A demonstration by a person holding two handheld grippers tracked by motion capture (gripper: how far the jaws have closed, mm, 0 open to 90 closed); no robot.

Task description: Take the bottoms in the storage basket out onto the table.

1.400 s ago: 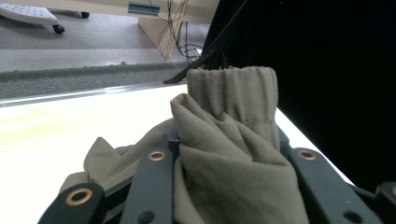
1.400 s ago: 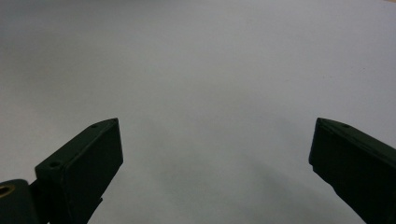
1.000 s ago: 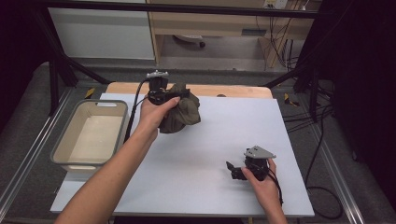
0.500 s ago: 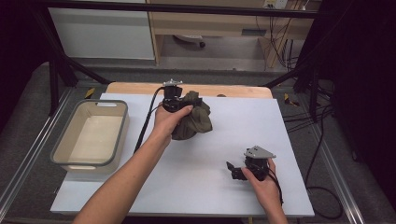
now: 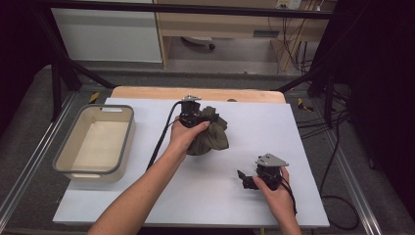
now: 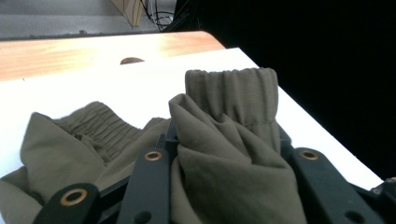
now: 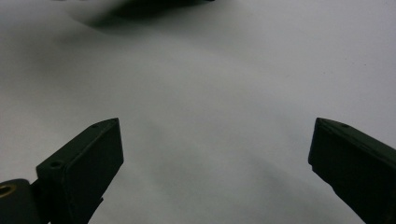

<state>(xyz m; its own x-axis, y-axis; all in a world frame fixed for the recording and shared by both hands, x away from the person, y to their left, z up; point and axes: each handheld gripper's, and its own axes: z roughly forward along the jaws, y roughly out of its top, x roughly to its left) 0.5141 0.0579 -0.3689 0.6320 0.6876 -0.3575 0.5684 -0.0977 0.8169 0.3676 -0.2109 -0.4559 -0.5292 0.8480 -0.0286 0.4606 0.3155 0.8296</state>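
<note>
**Left gripper clamps an olive garment above the white mat**

Seen from above, a person's left hand (image 5: 185, 137) holds the left gripper (image 5: 190, 116) near the far middle of a white table mat (image 5: 147, 196). Its jaws are pinched tight on a bunched olive-green garment (image 5: 210, 137), which hangs and bulges just to the right of the hand, its lower folds close to or resting on the mat; which of the two cannot be told. In the left gripper view, the cloth is squeezed between the two black jaws, and a ribbed cuff (image 6: 231, 91) stands up beyond them, with an elastic waistband (image 6: 100, 123) to the left.

The right gripper (image 5: 249, 180) rests low on the mat near the front right, well apart from the garment, held by the right hand (image 5: 274, 193). Its jaws stand wide apart with nothing between them.

A pale plastic tub (image 5: 61, 164) sits at the mat's left edge.
</note>
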